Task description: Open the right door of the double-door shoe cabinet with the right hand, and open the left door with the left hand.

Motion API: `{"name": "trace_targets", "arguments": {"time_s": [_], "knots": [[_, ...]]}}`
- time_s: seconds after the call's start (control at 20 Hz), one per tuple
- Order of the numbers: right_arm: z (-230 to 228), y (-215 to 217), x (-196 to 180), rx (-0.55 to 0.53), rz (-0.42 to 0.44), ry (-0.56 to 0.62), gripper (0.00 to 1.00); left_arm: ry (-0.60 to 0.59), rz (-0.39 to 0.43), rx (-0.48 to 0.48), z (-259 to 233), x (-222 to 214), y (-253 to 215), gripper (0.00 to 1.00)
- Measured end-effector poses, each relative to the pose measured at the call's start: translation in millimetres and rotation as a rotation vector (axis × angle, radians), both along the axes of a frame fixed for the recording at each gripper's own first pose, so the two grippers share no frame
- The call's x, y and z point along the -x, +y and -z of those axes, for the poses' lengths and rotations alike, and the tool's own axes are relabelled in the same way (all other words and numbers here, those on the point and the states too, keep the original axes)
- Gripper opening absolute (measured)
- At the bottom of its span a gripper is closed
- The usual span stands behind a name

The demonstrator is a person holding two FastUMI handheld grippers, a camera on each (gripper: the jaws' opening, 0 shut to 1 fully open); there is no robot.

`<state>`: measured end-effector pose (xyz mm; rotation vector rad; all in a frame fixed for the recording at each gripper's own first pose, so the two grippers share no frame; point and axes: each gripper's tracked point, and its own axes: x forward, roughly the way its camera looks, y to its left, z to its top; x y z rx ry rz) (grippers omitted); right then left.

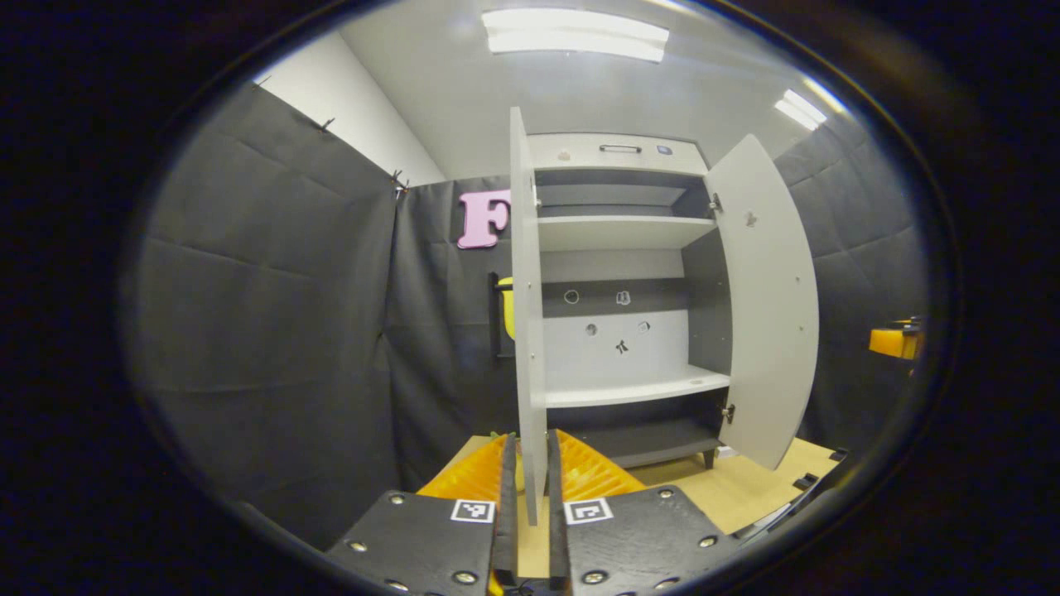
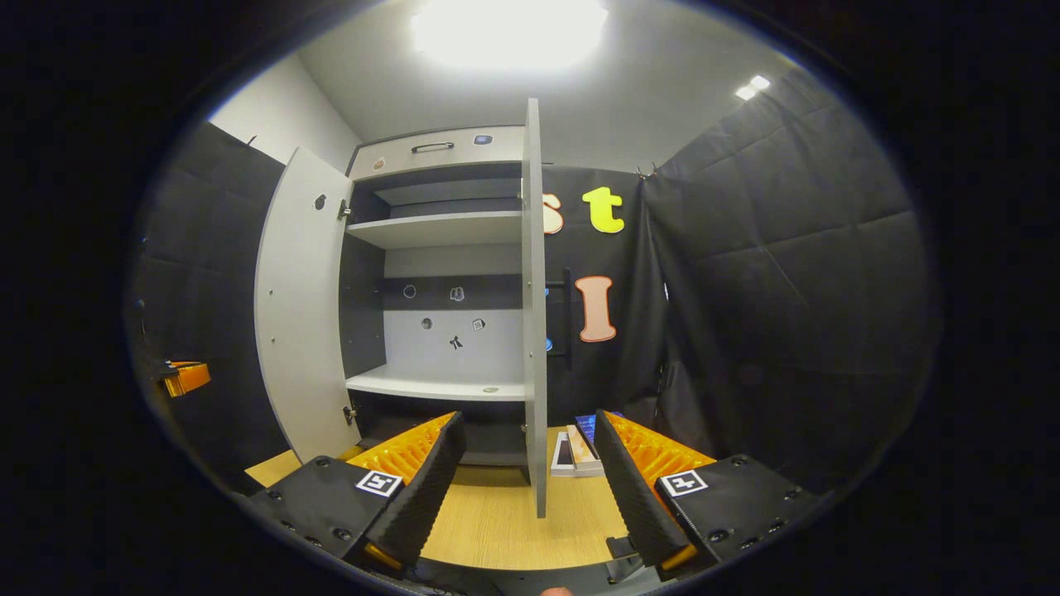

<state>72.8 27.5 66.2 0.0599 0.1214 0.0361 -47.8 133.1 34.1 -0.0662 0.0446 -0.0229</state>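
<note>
Both cabinet doors stood open.
The left gripper [image 1: 530, 488] was clamped on the left door [image 1: 527, 331]'s bottom edge, seen edge-on. The right gripper [image 2: 530, 488] gaped wide, the right door [image 2: 535, 314]'s edge between its fingers, untouched; the shoe cabinet [image 2: 439, 248] stood behind.

Both doors [image 1: 527, 314] [image 2: 534, 306] stand open; shelves [image 1: 629, 387] unobstructed.
</note>
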Motion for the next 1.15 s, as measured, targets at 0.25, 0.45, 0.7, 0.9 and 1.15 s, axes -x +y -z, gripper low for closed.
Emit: {"name": "trace_targets", "arguments": {"time_s": [0.25,0.45,0.7,0.9,1.15], "knots": [[-3,-3,-3,0.008,-0.004,-0.014,0.97,0.000,-0.041,0.033,-1,1,11,0.27],[-4,-6,-4,0.007,0.001,-0.020,0.97,-0.010,-0.047,0.029,-5,0,16,0.81],[-4,-8,-5,0.002,0.009,-0.022,0.97,-0.026,-0.084,0.009,-11,2,26,0.87],[-6,-10,-8,0.009,0.014,-0.031,0.97,-0.038,-0.101,-0.021,-14,2,31,0.87],[-6,-11,-9,0.004,0.022,-0.031,0.97,-0.054,-0.111,-0.037,-17,1,32,0.86]]}}
